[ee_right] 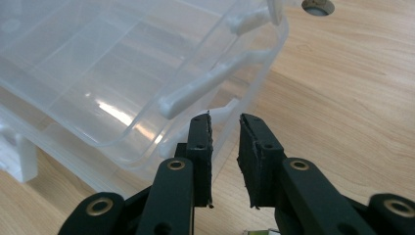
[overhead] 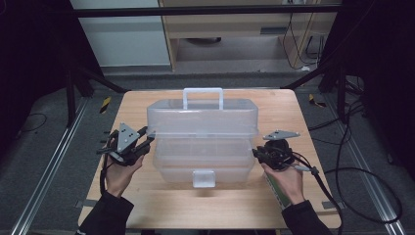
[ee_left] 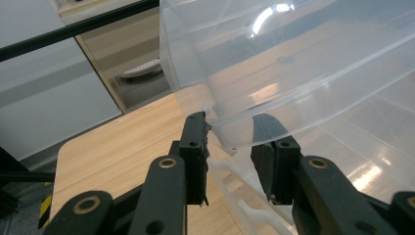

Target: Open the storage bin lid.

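A clear plastic toolbox (overhead: 203, 159) with a white handle (overhead: 203, 94) stands in the middle of the wooden table. Its lid (overhead: 203, 117) is tilted up off the base, and a white latch (overhead: 203, 178) hangs at the front. My left gripper (overhead: 148, 137) is at the box's left end. Its jaws straddle the lid's corner (ee_left: 220, 98), one pad against the edge and the other seen through the plastic. At the right end my right gripper (overhead: 255, 152) has its jaws a little apart (ee_right: 225, 122), empty, just short of the base's rim (ee_right: 235, 105).
The table (overhead: 161, 200) has bare wood in front of the box and on both sides. A green-and-white strip (overhead: 274, 192) lies under the right hand. Cables (overhead: 352, 171) trail off the right edge. Black frame struts (overhead: 98, 81) stand behind the table.
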The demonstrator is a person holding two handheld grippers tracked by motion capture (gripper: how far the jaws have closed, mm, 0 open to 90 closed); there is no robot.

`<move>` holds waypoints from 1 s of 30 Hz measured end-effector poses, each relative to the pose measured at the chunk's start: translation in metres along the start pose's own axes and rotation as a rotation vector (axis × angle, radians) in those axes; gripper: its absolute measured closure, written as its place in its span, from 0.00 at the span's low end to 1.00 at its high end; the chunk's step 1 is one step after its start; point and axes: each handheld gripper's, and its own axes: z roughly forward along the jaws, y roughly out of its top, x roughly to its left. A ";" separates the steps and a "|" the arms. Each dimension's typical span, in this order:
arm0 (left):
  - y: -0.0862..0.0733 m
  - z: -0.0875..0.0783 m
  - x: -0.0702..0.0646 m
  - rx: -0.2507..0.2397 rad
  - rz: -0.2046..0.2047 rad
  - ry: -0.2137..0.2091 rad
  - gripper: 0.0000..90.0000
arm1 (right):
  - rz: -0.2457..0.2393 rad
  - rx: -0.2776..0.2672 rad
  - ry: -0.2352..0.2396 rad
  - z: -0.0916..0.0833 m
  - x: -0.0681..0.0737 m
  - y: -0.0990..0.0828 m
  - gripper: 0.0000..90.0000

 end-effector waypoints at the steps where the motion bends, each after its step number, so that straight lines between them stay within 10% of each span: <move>1: 0.000 0.000 0.000 0.001 -0.001 0.000 0.74 | -0.001 0.003 -0.003 0.002 0.000 -0.001 0.84; 30: 0.015 0.002 0.005 -0.012 -0.028 0.034 0.78 | 0.010 0.034 0.012 0.010 0.004 -0.002 0.88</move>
